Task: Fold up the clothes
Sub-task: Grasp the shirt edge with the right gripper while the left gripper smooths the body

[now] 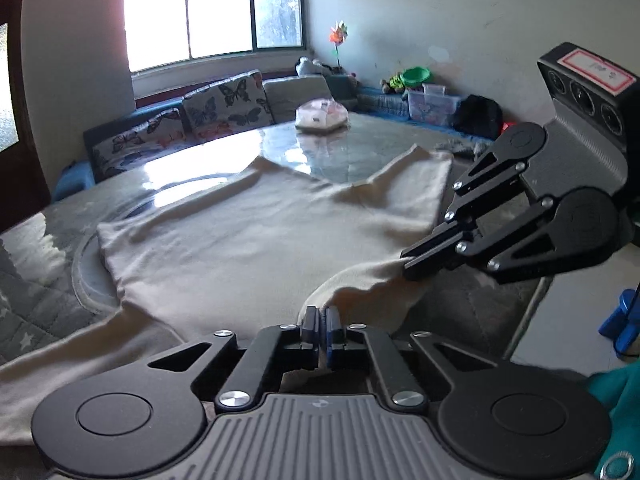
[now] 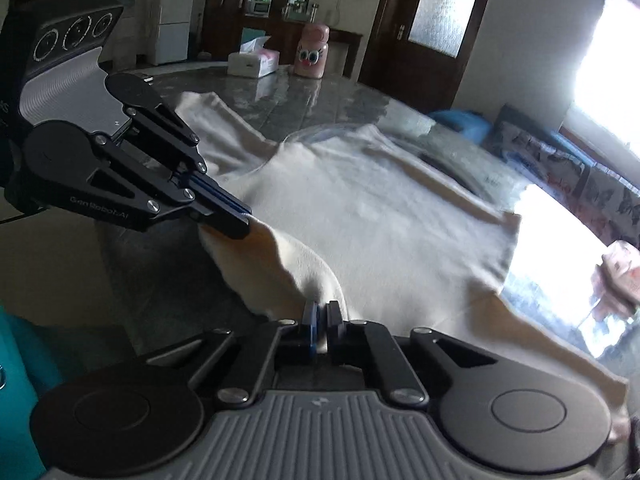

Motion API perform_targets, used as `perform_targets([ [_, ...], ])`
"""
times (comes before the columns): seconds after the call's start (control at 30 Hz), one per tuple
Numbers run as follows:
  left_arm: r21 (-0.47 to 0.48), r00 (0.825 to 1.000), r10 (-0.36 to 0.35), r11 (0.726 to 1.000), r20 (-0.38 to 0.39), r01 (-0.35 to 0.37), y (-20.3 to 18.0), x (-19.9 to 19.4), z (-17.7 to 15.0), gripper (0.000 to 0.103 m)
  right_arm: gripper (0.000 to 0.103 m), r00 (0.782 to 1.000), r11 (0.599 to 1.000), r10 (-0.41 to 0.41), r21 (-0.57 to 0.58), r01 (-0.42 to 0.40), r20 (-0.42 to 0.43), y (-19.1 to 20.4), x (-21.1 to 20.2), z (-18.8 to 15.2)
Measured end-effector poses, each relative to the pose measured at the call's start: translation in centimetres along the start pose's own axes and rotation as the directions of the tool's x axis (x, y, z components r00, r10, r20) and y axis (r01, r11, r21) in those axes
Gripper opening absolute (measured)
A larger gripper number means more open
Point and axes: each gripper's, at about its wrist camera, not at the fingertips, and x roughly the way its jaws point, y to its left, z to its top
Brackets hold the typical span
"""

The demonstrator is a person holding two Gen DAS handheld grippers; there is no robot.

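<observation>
Both tongs clenched on the near edge of a cream garment spread over a round glass-topped table.

In the left wrist view, the left gripper (image 1: 323,317) pinched the edge of the cream knit garment (image 1: 256,240), which lay flat on the round glass-topped table (image 1: 328,152) ahead; the right gripper (image 1: 409,264) gripped the same edge just beside it, lifting a fold. Beyond, a clear plastic box (image 1: 430,106) held patterned things too small to tell. In the right wrist view, the right gripper (image 2: 321,314) was clamped on cloth, the left gripper (image 2: 239,223) likewise nearby; a white tissue box (image 2: 253,62) showed tissue.
</observation>
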Motion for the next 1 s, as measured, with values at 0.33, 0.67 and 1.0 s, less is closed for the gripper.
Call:
perform_targets([
  [0.33,0.037,0.999,-0.038,0.999,0.013,0.038,1.0,-1.2,1.5,0.009,0.005,0.998,0.997,0.044,0.059,-0.047,0.054,-1.7,-1.6,0.8],
  [0.67,-0.032,0.999,-0.045,0.998,0.02,0.046,1.8,3.1,5.1,0.009,0.005,0.994,0.991,0.105,0.084,-0.108,0.03,-1.3,0.3,0.0],
  [1.0,-0.069,0.994,-0.11,0.992,-0.028,0.108,1.0,5.5,3.2,0.01,0.01,1.0,0.984,0.013,0.178,-0.015,0.016,-9.1,0.5,3.0],
])
